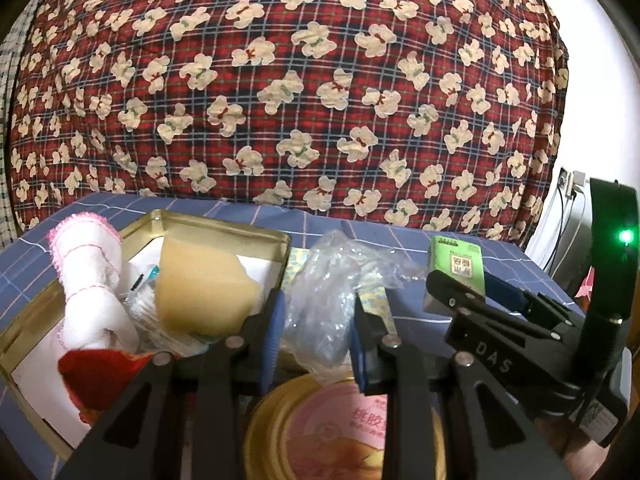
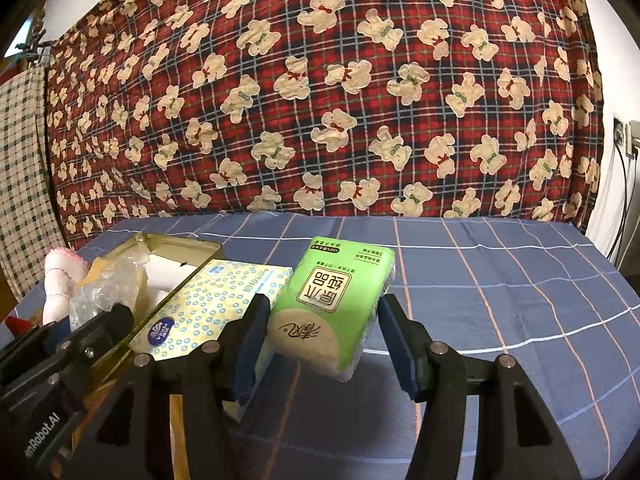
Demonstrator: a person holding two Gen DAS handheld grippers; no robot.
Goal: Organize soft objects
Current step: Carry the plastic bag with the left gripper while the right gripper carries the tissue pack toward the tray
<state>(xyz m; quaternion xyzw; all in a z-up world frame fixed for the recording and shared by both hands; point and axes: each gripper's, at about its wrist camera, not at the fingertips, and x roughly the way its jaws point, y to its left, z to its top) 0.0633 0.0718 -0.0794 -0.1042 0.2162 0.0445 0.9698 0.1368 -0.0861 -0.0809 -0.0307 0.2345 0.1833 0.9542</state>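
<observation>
From my left wrist I look over my left claw (image 1: 316, 336); its blue pads are pressed into a crumpled clear plastic bag (image 1: 332, 280), so it is gripping that bag just right of the gold tin (image 1: 224, 229); the tin stands open on the blue checked worktop (image 1: 404, 236); inside it I see a white cloth with pink trim (image 1: 86, 276) at its left side, a tan sponge-like block (image 1: 200, 284) in its middle and something red (image 1: 94, 372) at its near left corner; nearer to me than the tin lies a round gold lid with a pink label (image 1: 320, 428); well right of the tin my right claw (image 1: 472, 292) comes in with the green tissue pack (image 1: 458, 264) between its fingers; behind the tin hangs the red plaid bear-print cloth (image 1: 300, 80).

From my right wrist the green tissue pack (image 2: 332, 304) is plain, tilted and lifted off the worktop (image 2: 500, 280); my right claw (image 2: 320, 344) is closed on its two sides; only here do I see the yellow-and-blue patterned tissue pack (image 2: 216, 304), lying against the right wall of the gold tin (image 2: 176, 240); my left claw (image 2: 86, 334) shows at the tin's near side with the clear plastic bag (image 2: 104, 284); the lid and the red thing's shape are hidden here; the bear-print cloth (image 2: 320, 100) fills the back.
</observation>
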